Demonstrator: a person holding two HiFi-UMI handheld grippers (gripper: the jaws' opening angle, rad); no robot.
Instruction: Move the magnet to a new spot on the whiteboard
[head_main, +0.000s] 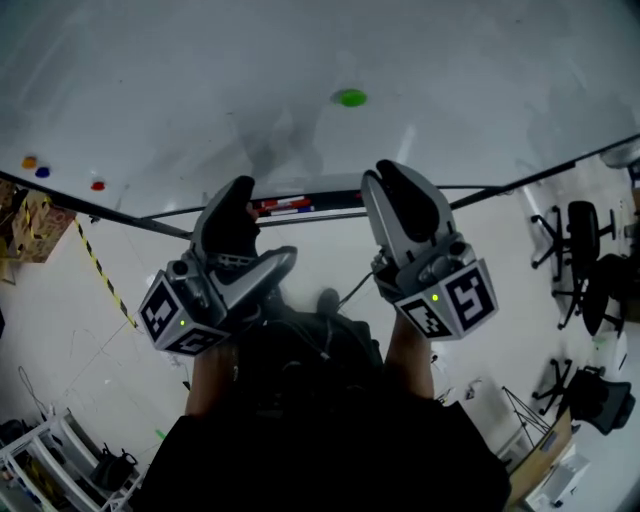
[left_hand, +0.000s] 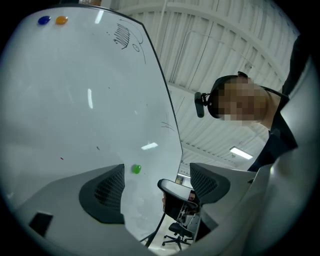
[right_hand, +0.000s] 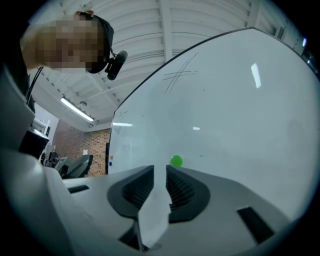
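Magnet (head_main: 350, 98) on whiteboard (head_main: 200, 80), above tray (head_main: 335, 190)

Small round green magnet (head_main: 350, 97) stuck flat on the white whiteboard (head_main: 150, 80), well above its lower edge.

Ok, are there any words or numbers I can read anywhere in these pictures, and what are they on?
No words or numbers can be read.
Whiteboard: only pen scribbles, no letters.
Left marker cube and right marker cube: black-and-white square patterns, not writing.
Pens below the board: any print is too small to read.
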